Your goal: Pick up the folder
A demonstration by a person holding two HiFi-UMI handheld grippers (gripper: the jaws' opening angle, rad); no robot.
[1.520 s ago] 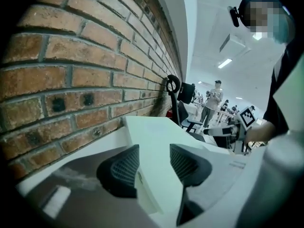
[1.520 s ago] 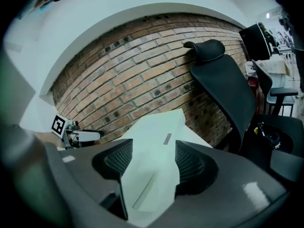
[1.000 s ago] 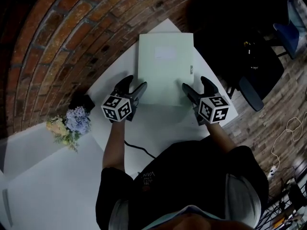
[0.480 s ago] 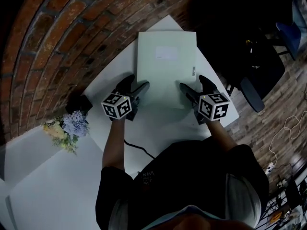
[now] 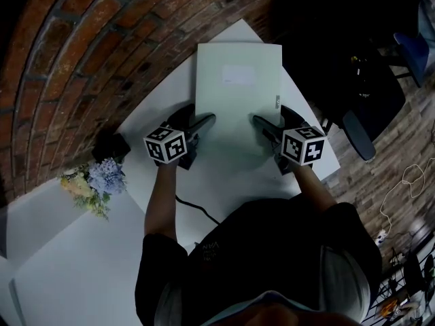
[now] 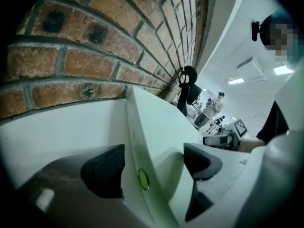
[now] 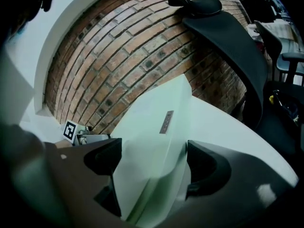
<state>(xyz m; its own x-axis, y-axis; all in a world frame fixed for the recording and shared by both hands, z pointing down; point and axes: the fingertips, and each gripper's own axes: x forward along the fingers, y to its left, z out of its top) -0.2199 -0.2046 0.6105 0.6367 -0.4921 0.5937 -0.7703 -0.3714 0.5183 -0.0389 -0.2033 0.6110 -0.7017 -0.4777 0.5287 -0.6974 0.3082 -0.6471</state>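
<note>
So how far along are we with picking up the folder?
Done: the left gripper and right gripper each straddle a side edge of the pale green folder. In hand: the grasp; the fingers stand apart around it, not yet clamped. Left: grip and lift, since the folder seems to lie flat on the white table.

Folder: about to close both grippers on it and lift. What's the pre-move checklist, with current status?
1. Edge of the folder sits between the jaws of the left gripper: ok.
2. Opposite edge sits between the jaws of the right gripper: ok.
3. Jaws closed on the folder: not ok, both pairs stand apart.
4. Both grippers are at the near corners, roughly level in the head view: ok.
5. Nothing loose lies on the cover: ok.
6. Outer jaws reach under the folder: cannot tell.
</note>
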